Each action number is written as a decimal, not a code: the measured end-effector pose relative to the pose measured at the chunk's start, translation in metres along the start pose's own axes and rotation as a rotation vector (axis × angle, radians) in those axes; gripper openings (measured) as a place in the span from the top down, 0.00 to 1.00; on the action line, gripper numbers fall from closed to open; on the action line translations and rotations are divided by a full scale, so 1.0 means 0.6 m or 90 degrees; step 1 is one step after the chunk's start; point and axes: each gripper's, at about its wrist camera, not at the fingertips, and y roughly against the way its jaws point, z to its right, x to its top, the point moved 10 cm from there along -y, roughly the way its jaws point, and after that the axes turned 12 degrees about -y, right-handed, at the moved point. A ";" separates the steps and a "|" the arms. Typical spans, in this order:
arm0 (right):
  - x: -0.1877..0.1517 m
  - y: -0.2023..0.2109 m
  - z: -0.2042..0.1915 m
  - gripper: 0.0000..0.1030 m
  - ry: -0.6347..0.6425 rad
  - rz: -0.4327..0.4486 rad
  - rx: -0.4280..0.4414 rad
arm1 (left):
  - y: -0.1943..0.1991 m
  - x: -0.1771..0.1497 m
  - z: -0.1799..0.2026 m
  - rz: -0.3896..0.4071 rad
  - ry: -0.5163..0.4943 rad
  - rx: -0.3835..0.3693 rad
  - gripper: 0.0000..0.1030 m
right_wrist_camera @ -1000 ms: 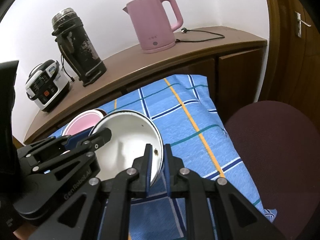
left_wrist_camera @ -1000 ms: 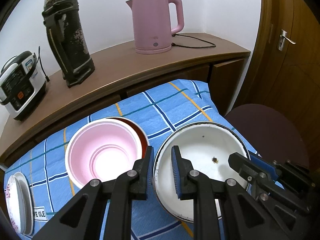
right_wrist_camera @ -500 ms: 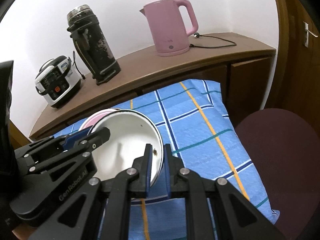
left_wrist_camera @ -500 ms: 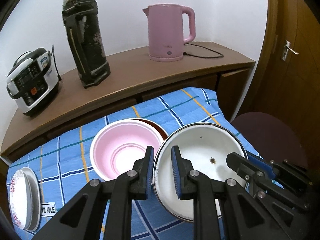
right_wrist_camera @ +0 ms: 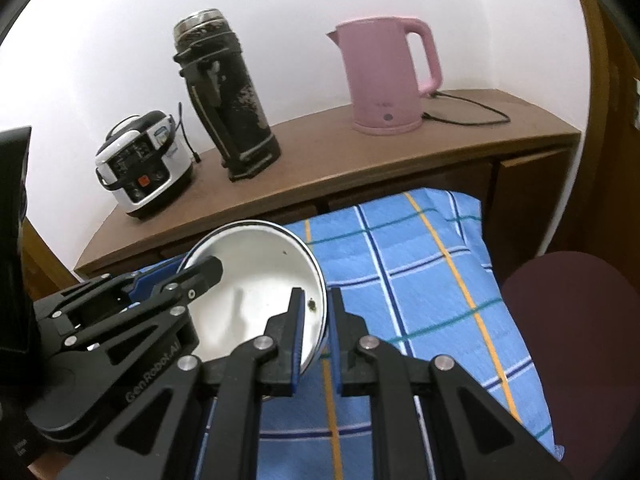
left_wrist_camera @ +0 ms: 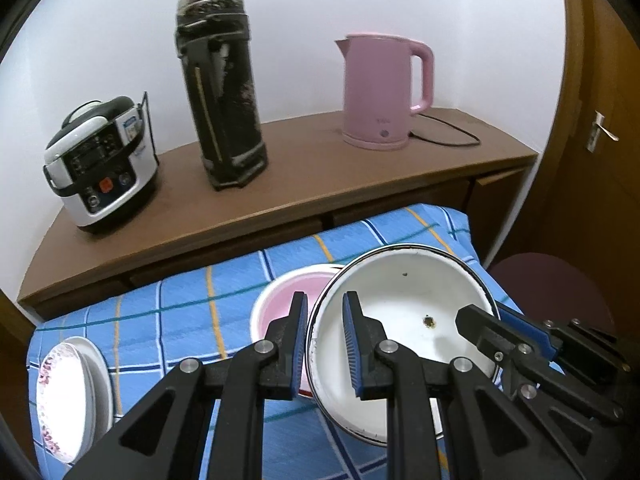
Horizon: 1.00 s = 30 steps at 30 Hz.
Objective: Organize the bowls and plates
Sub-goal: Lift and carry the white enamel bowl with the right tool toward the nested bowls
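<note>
Left wrist view: left hand-held gripper (left_wrist_camera: 325, 338) clamps near-left rim of white bowl (left_wrist_camera: 404, 312); right hand-held gripper (right_wrist_camera: 316, 330) clamps opposite rim. White bowl held tilted, just right of pink bowl (left_wrist_camera: 280, 300), overlapping its edge. Likely nesting move: shift left, lower.

The left gripper (left_wrist_camera: 324, 334) and the right gripper (left_wrist_camera: 486, 322) both pinch the rim of the white bowl (left_wrist_camera: 404, 320), with the pink bowl (left_wrist_camera: 280, 304) just beside it and plates (left_wrist_camera: 68, 396) far left.
</note>
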 end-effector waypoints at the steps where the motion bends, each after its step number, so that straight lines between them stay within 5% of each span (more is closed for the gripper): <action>1: 0.004 -0.002 -0.005 0.89 0.005 0.001 0.002 | 0.000 0.003 -0.007 0.001 0.003 0.003 0.81; 30: 0.006 -0.121 -0.031 0.89 0.024 -0.070 0.000 | -0.098 -0.025 -0.055 -0.075 0.046 0.012 0.81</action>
